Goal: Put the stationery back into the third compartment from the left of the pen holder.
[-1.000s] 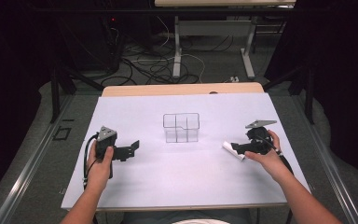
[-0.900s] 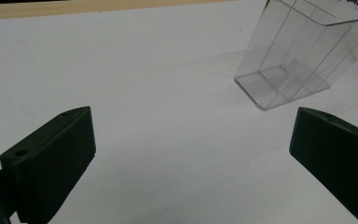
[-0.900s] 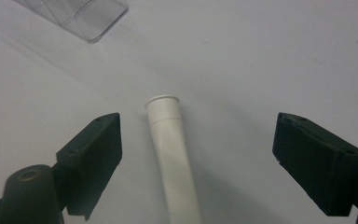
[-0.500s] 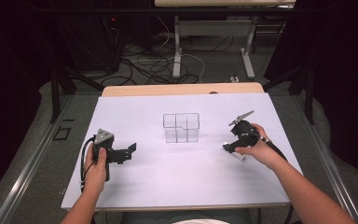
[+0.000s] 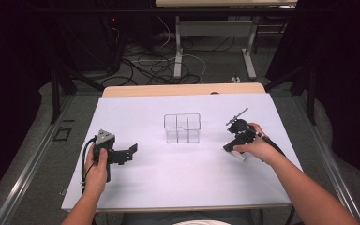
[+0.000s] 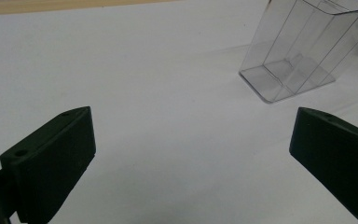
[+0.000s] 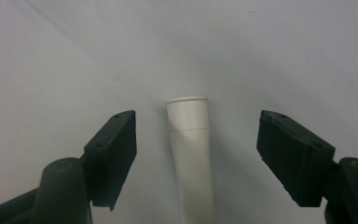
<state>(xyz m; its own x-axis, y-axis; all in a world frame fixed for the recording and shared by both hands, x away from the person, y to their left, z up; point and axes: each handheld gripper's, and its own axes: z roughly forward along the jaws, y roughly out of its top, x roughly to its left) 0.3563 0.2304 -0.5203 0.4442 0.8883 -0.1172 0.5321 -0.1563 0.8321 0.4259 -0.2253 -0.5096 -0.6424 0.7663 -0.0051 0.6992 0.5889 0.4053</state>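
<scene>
On the left side of the white table (image 5: 178, 187), well to the left of the clear box (image 5: 182, 128), a hand (image 5: 95, 169) holds the left gripper (image 5: 130, 152). It sits low over the table and points toward the clear box. In the left gripper view its two black jaws stand wide apart, and there is just bare white table between them. It has hold of nothing. The clear box (image 6: 303, 46) shows up past the jaws in that view, off to the upper right, well away from them.

The clear box stands near the middle of the table. It is see-through plastic, open on top, with thin walls inside that split it into small parts.

To the right of the clear box, another hand (image 5: 258, 147) holds the right gripper (image 5: 229, 149). It tips down at the table. A white tube (image 5: 237, 155) lies flat on the table there, right of the clear box and a bit nearer the person. In the right gripper view the white tube (image 7: 191, 154) lies between the two black jaws, with its capped end pointing away. The jaws have just been closing in, but they are about half open, and a gap shows on each side of the tube. They do not touch it, so the tube is not held.
</scene>
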